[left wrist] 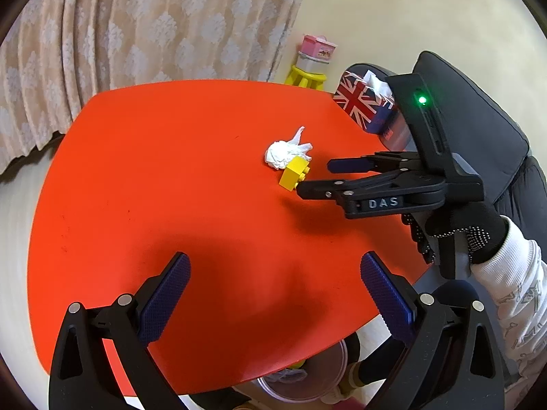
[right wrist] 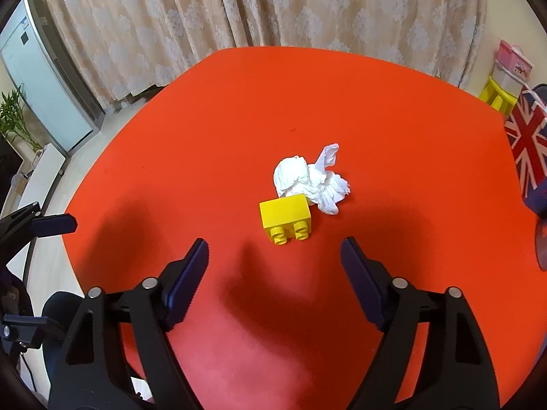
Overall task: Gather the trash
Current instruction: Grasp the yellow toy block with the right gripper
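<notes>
- Red surface [right wrist: 393,109] is seen carrying a crumpled tissue [right wrist: 309,179], uncollected, touching a yellow brick [right wrist: 286,217]
- Right claw [right wrist: 273,266] is held open just short of them; nothing is gripped
- Left claw [left wrist: 273,294] is held open, well apart
- Collection is judged not yet begun

Bare bench [right wrist: 171,157] left of right fingers [right wrist: 200,263]; block [right wrist: 285,217] ahead between them, touching tissue [right wrist: 309,179] behind it.

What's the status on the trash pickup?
Both grippers open, empty. Crumpled tissue on red table. Yellow block between right gripper and tissue.
</notes>
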{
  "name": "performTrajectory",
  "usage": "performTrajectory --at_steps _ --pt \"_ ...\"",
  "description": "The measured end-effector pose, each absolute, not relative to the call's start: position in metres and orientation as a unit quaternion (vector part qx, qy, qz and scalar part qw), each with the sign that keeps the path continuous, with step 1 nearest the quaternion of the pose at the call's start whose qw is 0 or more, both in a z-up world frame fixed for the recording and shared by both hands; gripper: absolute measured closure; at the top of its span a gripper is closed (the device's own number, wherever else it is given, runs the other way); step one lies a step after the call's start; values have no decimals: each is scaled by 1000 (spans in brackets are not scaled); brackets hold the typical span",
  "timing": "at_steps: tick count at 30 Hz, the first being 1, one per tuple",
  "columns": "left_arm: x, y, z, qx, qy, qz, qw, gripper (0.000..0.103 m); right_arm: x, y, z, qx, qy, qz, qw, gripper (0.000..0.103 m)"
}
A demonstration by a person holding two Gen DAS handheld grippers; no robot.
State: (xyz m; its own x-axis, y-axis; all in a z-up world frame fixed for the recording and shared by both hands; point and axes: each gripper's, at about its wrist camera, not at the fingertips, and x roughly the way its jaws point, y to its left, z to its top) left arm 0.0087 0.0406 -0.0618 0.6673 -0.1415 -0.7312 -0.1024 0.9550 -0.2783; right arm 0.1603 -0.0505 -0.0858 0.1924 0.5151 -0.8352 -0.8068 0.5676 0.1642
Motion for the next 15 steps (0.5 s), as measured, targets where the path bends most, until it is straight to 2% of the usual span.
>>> performTrajectory --at_steps 4,7,12,13,14,15 --pt "9 42 -66 -153 411 -11 899 7 165 -45 -93 -161 466 437 752 43" --pt "9 43 -69 -155 413 -10 897 7 167 -42 -95 -160 466 437 752 47" --pt "12 46 -71 -159 414 -9 896 7 167 -37 -100 -162 462 436 755 47" --pt "12 46 -72 -159 415 -9 896 7 167 -36 -101 -164 460 437 756 51" --pt "12 46 -72 -159 415 -9 896 7 166 -35 -101 -167 458 437 756 60" --pt "11 46 -73 -159 416 -9 895 7 166 -34 -102 -168 458 436 756 62"
